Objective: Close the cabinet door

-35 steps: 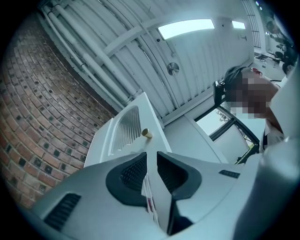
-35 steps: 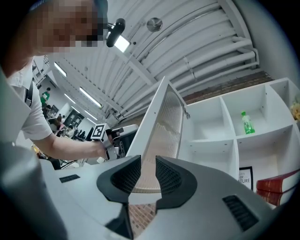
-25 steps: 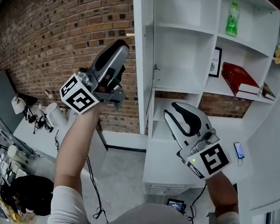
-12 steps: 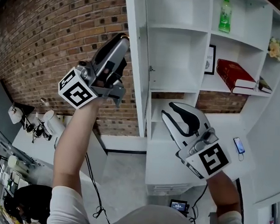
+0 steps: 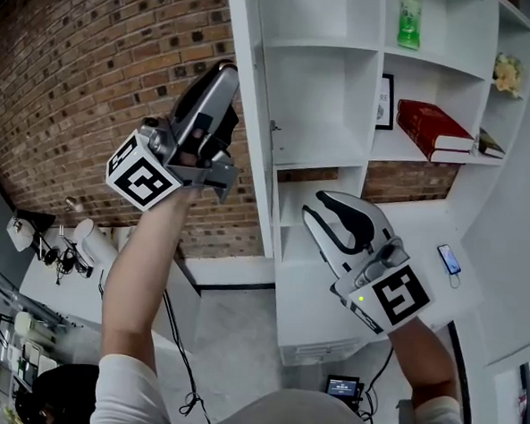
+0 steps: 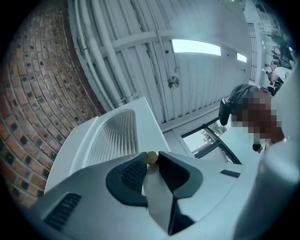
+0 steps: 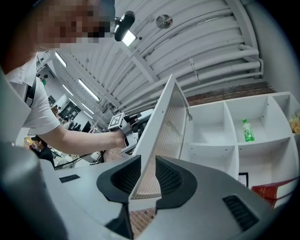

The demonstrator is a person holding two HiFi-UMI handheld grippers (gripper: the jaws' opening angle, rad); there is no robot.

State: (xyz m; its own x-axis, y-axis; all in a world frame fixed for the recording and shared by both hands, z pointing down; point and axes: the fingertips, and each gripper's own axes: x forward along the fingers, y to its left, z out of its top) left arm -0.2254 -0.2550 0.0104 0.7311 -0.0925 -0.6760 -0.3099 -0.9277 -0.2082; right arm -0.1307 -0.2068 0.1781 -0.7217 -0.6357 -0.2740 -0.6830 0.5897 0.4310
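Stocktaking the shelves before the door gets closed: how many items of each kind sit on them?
Bottle: 1
Books: 2, red book and thin book
Framed picture: 1
Flower bunch: 1
Total: 5

No text readable. Print on the framed picture (image 5: 384, 101) is too small; green bottle (image 5: 409, 21) label and red book (image 5: 434, 129) cover illegible.

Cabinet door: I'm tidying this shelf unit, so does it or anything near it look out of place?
Only the cabinet door: it stands swung out, edge-on to the white shelves, with the left gripper shut on its round knob. Nothing looks spilled or damaged.
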